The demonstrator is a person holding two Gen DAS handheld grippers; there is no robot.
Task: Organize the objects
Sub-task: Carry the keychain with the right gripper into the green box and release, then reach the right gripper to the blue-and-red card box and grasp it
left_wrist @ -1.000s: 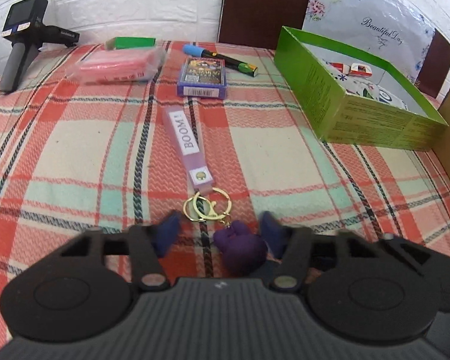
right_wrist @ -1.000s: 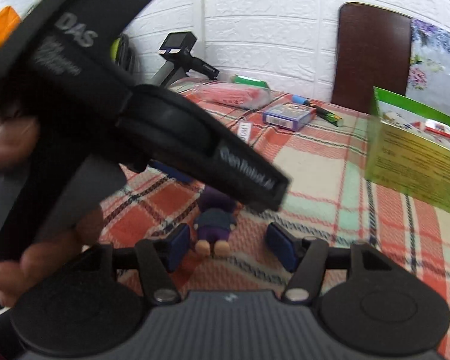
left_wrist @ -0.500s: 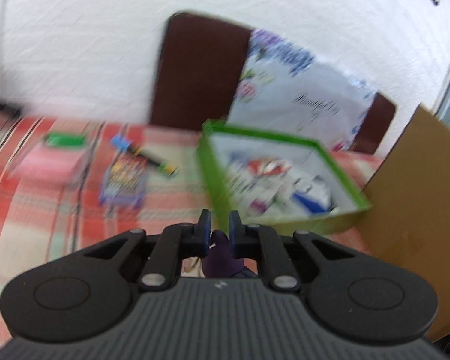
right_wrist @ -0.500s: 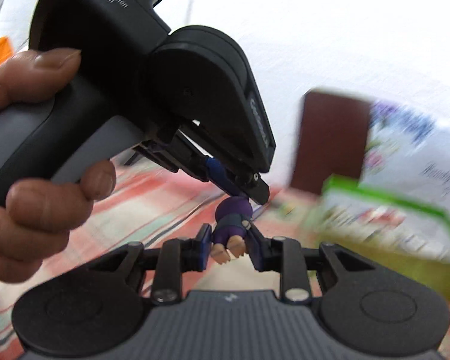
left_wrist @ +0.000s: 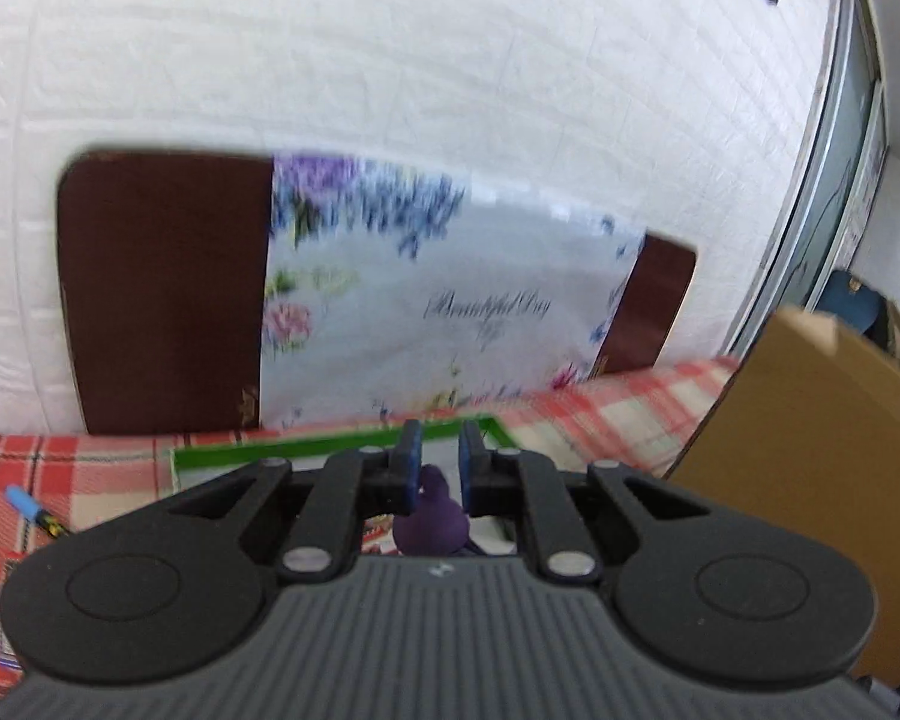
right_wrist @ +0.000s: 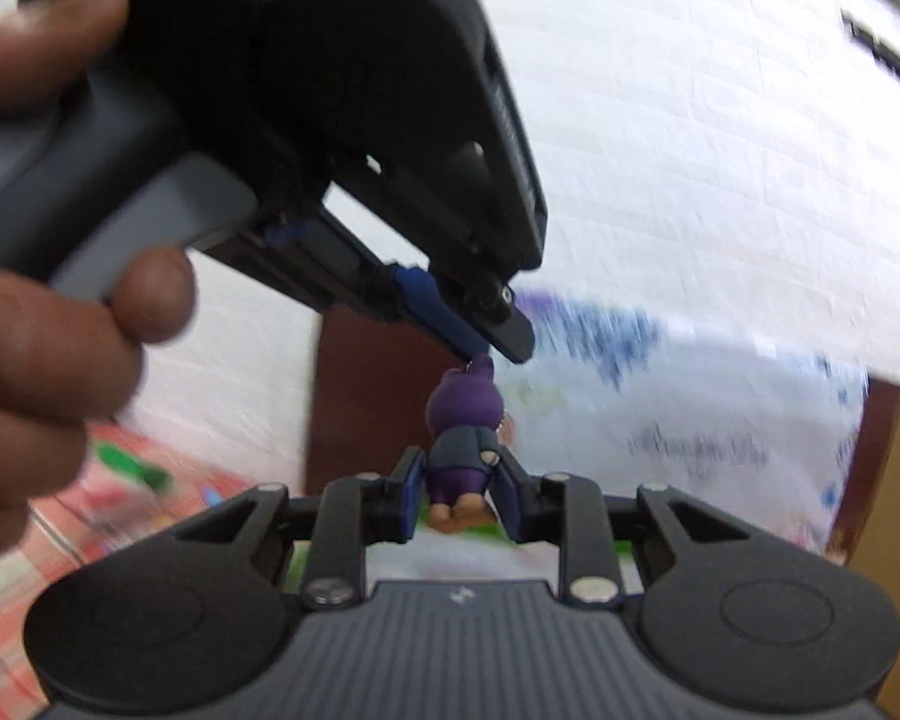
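A small purple figure keychain (right_wrist: 463, 438) hangs in the air between both grippers. My left gripper (left_wrist: 440, 468) is shut on the top of the figure's head (left_wrist: 432, 516); it also shows in the right wrist view (right_wrist: 486, 342), held from above. My right gripper (right_wrist: 461, 492) is shut on the figure's lower body and legs. The green box's rim (left_wrist: 306, 450) lies just below and beyond the left gripper. The strap and rings of the keychain are hidden.
A blue-capped marker (left_wrist: 30, 507) lies on the plaid tablecloth (left_wrist: 78, 468) at left. A brown cardboard panel (left_wrist: 810, 450) stands at right. A dark chair back (left_wrist: 162, 294) and a floral bag (left_wrist: 438, 312) stand behind the table.
Both grippers closed on the purple figure and lifted it off the cloth. It has since risen further and moved over toward the green box.
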